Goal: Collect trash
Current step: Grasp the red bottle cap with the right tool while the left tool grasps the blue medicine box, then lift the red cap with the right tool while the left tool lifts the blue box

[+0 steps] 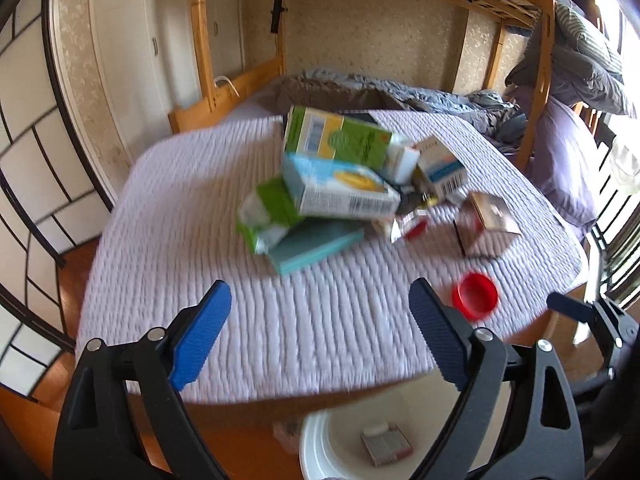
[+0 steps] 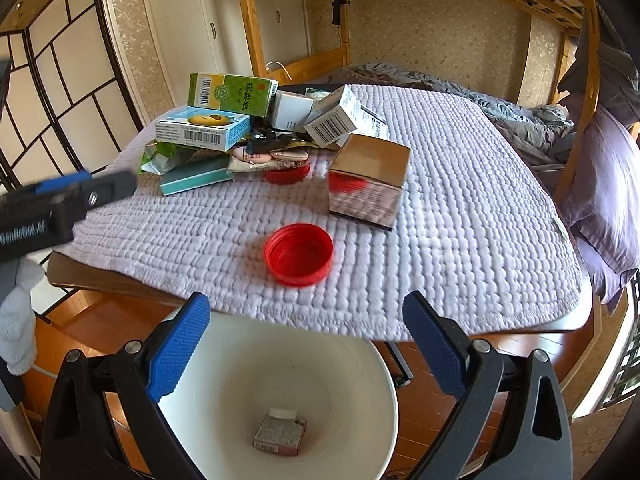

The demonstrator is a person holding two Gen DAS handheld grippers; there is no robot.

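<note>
A pile of empty cartons (image 2: 224,120) lies on the lilac quilted mat (image 2: 460,200), with a green box (image 1: 340,136) on top and a light blue box (image 1: 340,186) under it. A shiny brown box (image 2: 368,184) stands apart to the right. A red lid (image 2: 299,254) lies near the mat's front edge, also in the left wrist view (image 1: 475,294). A white bin (image 2: 352,364) below the edge holds one small carton (image 2: 280,432). My left gripper (image 1: 320,336) is open and empty above the mat's front. My right gripper (image 2: 306,348) is open and empty over the bin.
A wooden bunk frame (image 1: 540,60) and grey bedding (image 1: 400,92) lie behind the mat. A lilac pillow (image 2: 612,184) is at the right. A paper screen (image 2: 60,80) stands at the left. Wooden floor (image 2: 432,392) surrounds the bin.
</note>
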